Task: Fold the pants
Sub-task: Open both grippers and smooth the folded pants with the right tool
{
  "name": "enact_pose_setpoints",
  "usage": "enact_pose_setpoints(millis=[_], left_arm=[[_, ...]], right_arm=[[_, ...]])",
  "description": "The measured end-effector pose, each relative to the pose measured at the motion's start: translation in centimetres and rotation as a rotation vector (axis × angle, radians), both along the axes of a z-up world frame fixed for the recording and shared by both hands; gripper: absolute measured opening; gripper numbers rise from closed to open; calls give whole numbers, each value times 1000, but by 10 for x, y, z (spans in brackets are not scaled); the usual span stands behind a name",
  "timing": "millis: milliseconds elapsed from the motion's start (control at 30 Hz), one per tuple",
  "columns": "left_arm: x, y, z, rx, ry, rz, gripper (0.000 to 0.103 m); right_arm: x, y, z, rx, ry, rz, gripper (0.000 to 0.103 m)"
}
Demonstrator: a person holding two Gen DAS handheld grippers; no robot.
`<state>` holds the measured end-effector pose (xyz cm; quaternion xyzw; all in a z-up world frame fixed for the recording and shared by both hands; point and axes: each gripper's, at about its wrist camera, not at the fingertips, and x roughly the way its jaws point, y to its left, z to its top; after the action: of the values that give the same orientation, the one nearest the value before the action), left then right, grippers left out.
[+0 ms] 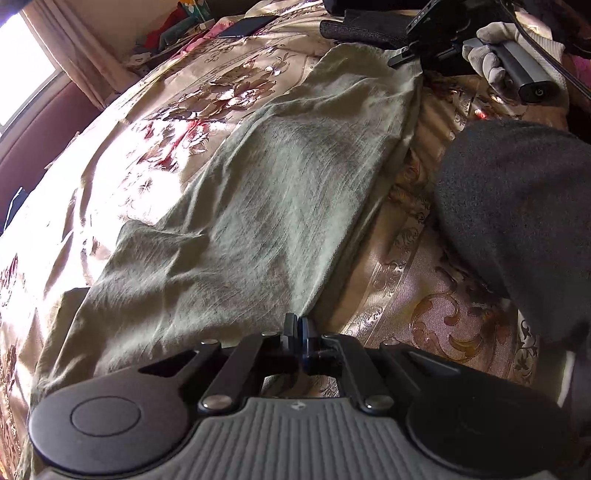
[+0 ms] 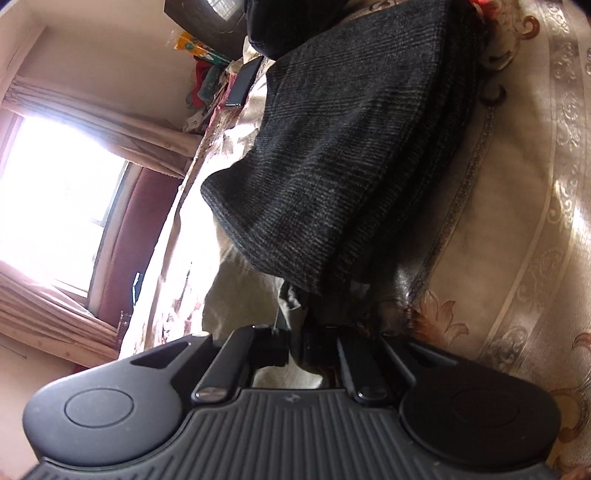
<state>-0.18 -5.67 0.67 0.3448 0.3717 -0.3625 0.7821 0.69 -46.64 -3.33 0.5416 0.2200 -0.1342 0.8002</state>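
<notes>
Left tongs (image 1: 297, 325) pinch the crumpled, woven olive pants' (image 1: 236, 206) edge.

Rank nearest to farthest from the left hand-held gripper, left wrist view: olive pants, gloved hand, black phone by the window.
Measured from the left hand-held gripper:
1. Olive pants: edge right at the fingertips, spreading ahead and left.
2. Gloved hand: far end of the pants, upper right.
3. Black phone: beyond the pants, top centre on the bedspread.

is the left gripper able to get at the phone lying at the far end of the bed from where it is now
Probably not. The left gripper is shut on the near edge of the green pants, and the phone lies beyond their whole length.
</notes>
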Motion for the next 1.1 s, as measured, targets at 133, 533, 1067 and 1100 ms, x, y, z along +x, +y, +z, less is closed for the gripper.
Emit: enact_pose_setpoints(millis=[133, 533, 1067, 1100], left_arm=[[-4, -1, 5, -41, -7, 2, 21], [0, 44, 34, -95, 4, 73, 30], [65, 164, -4, -173, -72, 406, 37], [65, 167, -7, -176, -64, 408, 37]], right_arm=[[-25, -7, 40, -82, -77, -30, 7], [-32, 29, 78, -417, 188, 70, 17], [257, 322, 33, -325, -23, 1226, 30], [262, 333, 29, -326, -18, 1267, 30]])
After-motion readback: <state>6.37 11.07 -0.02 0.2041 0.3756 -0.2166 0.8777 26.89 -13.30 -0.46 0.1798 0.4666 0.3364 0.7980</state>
